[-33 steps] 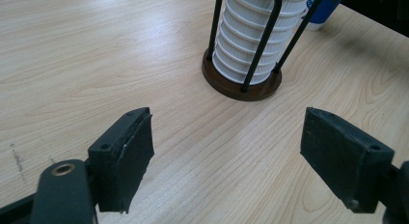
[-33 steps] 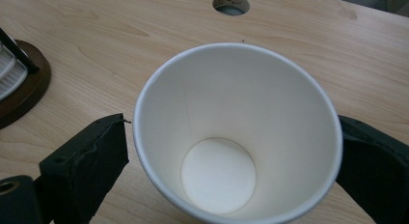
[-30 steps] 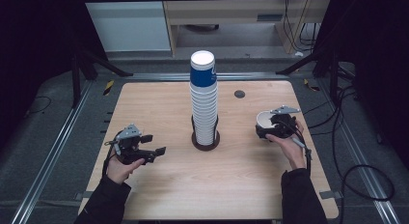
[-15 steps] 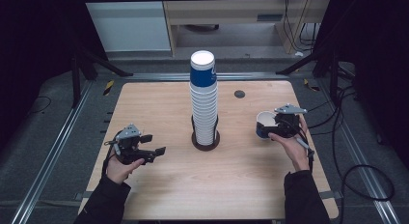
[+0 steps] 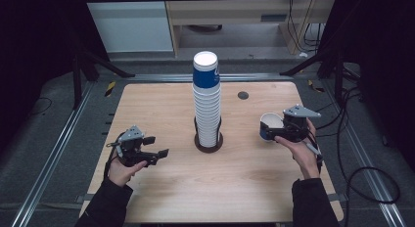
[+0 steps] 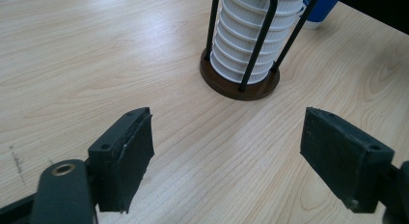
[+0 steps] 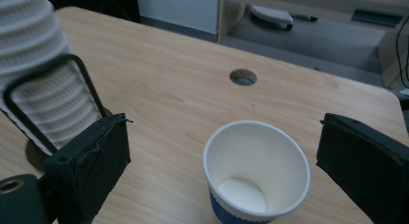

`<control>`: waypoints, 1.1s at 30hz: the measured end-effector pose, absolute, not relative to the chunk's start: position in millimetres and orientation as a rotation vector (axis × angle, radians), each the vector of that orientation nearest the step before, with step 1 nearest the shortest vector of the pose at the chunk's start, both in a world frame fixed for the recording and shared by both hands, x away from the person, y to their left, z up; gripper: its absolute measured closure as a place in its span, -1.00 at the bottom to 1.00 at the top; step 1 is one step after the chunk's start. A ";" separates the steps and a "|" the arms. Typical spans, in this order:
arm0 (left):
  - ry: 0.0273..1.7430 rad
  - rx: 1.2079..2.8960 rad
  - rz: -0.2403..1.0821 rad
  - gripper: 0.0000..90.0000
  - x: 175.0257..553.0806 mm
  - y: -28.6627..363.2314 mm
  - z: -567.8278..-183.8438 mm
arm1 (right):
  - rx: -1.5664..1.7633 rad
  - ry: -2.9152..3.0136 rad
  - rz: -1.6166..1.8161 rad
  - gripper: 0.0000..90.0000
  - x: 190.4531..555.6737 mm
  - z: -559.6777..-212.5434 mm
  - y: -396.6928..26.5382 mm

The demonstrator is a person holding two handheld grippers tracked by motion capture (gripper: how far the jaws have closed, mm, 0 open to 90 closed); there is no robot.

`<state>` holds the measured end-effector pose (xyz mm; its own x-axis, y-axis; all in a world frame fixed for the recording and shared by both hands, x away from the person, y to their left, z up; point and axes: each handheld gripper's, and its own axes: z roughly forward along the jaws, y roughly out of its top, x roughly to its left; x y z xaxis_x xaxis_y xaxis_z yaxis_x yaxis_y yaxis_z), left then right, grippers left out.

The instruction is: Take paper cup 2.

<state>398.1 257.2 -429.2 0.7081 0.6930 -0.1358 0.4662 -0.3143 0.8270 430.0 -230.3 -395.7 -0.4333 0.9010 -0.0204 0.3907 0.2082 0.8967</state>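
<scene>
We are at the point of taking up the single paper cup (image 7: 256,173), which stands upright on the wooden table (image 5: 161,100) to the right of the tall stack of cups (image 5: 206,102) in its wire holder (image 6: 239,81). In the right gripper view the cup sits between the two black jaws of the right gripper (image 5: 275,131), and the jaws stand wide apart with clear gaps on both sides, so nothing is clamped yet; they have just been closing a little, with the cup between them but untouched. To do this well, we judge that we should centre the cup between the pads, come in below the rolled rim where the wall is stiffer, and close slowly, since a thin paper wall will crumple or go oval under a hard squeeze. We keep the cup upright as it lifts. The left gripper (image 5: 155,152) hovers low over the table near its left side, well apart from the stack, jaws wide apart and holding nothing; it can steady the holder if the stack wobbles.
</scene>
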 end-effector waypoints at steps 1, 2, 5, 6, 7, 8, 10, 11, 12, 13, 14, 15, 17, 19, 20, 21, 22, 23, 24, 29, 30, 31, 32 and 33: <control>0.890 1.974 0.303 -0.59 398.1 257.1 -429.2 | 1.185 1.923 1.204 -0.90 427.8 -391.3 -228.1; 0.890 1.974 0.305 -0.59 398.1 256.9 -429.5 | 1.178 1.921 1.221 -0.90 426.8 -388.5 -226.8; 0.893 1.976 0.305 -0.59 398.1 257.3 -429.5 | 1.147 1.909 1.287 -0.90 421.7 -376.9 -220.4; 0.893 1.974 0.305 -0.59 398.0 257.2 -429.3 | 1.134 1.906 1.306 -0.90 420.0 -373.1 -217.6; 0.893 1.971 0.306 -0.59 397.9 256.9 -429.2 | 1.118 1.903 1.320 -0.90 418.4 -369.3 -214.5; 0.893 1.970 0.308 -0.59 397.7 256.3 -428.7 | 1.107 1.901 1.334 -0.91 416.8 -365.5 -211.3; 0.890 1.976 0.315 -0.59 397.1 255.6 -428.2 | 1.082 1.906 1.379 -0.91 414.1 -358.0 -205.1; 0.890 1.977 0.318 -0.59 396.8 255.0 -427.9 | 1.065 1.908 1.390 -0.91 412.9 -354.3 -202.0; 0.889 1.979 0.322 -0.59 396.6 254.9 -427.4 | 1.048 1.910 1.395 -0.91 411.7 -350.4 -198.8; 0.890 1.976 0.321 -0.59 396.5 255.0 -427.1 | 1.035 1.906 1.409 -0.90 410.4 -346.7 -195.7; 0.891 1.974 0.320 -0.59 396.5 255.1 -427.0 | 1.026 1.905 1.426 -0.91 409.6 -343.0 -192.7; 0.892 1.976 0.323 -0.59 396.3 255.2 -427.0 | 1.013 1.906 1.438 -0.91 408.9 -339.4 -189.6; 0.894 1.976 0.322 -0.59 396.7 255.2 -427.5 | 0.982 1.907 1.460 -0.90 408.1 -332.2 -183.2; 0.896 1.978 0.324 -0.59 396.9 255.0 -427.8 | 0.957 1.906 1.479 -0.90 407.6 -325.4 -176.6; 0.894 1.980 0.325 -0.59 396.8 255.0 -427.7 | 0.944 1.906 1.486 -0.90 407.5 -322.1 -173.0; 0.893 1.980 0.326 -0.59 396.8 255.0 -427.6 | 0.931 1.905 1.495 -0.91 407.9 -319.0 -169.7; 0.895 1.977 0.325 -0.59 396.9 255.1 -427.6 | 0.920 1.904 1.504 -0.91 408.3 -315.9 -166.4; 0.896 1.976 0.325 -0.59 396.9 255.2 -427.7 | 0.908 1.902 1.510 -0.91 408.8 -313.0 -163.0; 0.897 1.977 0.326 -0.59 396.9 255.3 -427.8 | 0.901 1.898 1.520 -0.91 409.2 -310.0 -159.5; 0.898 1.977 0.326 -0.59 397.1 255.2 -428.0 | 0.855 1.889 1.578 -0.92 412.2 -293.1 -143.5; 0.898 1.977 0.326 -0.59 397.1 255.2 -428.1 | 0.847 1.891 1.587 -0.92 413.1 -289.5 -140.2; 0.898 1.977 0.326 -0.59 397.1 255.1 -428.2 | 0.838 1.890 1.597 -0.92 413.9 -285.9 -136.6; 0.897 1.981 0.326 -0.59 397.1 255.3 -428.2 | 0.830 1.890 1.602 -0.92 414.6 -282.6 -133.0; 0.896 1.981 0.326 -0.59 397.2 255.4 -428.2 | 0.819 1.894 1.608 -0.93 415.4 -279.6 -129.1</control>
